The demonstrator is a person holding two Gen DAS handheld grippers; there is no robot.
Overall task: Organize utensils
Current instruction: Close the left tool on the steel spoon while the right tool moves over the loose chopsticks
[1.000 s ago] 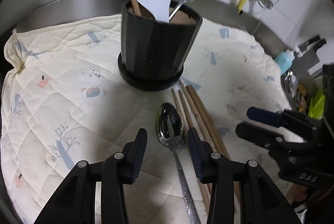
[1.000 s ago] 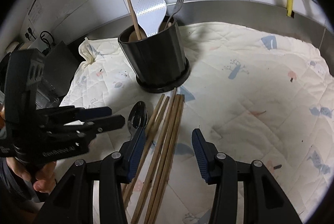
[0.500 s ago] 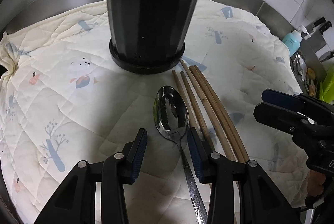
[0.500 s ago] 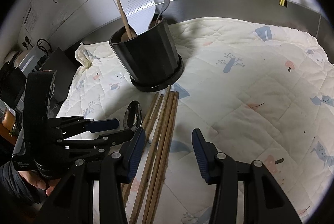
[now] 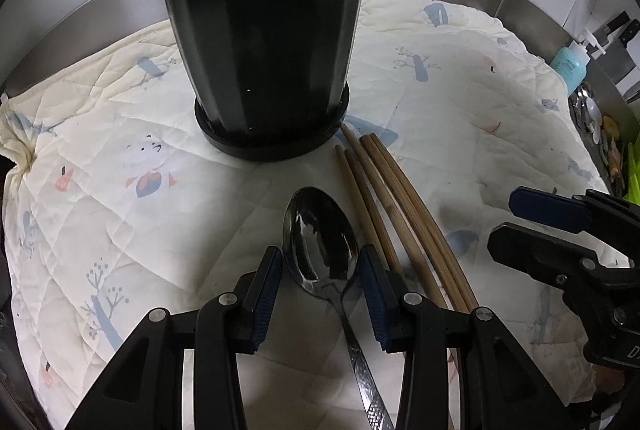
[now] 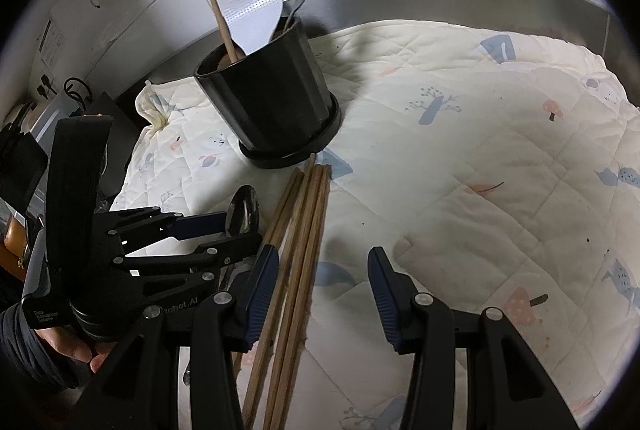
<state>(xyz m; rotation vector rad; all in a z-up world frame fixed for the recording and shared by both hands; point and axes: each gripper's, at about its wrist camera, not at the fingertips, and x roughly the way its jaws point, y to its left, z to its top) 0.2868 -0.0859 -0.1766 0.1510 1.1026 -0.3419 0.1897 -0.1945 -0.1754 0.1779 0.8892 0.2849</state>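
A steel spoon [image 5: 320, 242] lies bowl-up on the quilted cloth, its bowl between the open jaws of my left gripper [image 5: 322, 262], which straddles it low over the cloth. Several wooden chopsticks [image 5: 396, 205] lie just right of the spoon. A black holder [image 5: 264, 57] behind them holds a white rice paddle, a fork and wooden sticks. My right gripper [image 6: 323, 270] is open and empty above the chopsticks [image 6: 298, 242]; the spoon [image 6: 243, 209] and holder [image 6: 272, 97] also show in its view.
The cream quilted cloth [image 5: 460, 89] covers a steel counter with a raised back edge. A blue bottle [image 5: 570, 63], knives and small items stand at the far right. Tiled wall and taps are behind.
My left gripper has moved forward and lower, so the spoon bowl now sits between its jaws. The right gripper has shifted slightly toward the holder.
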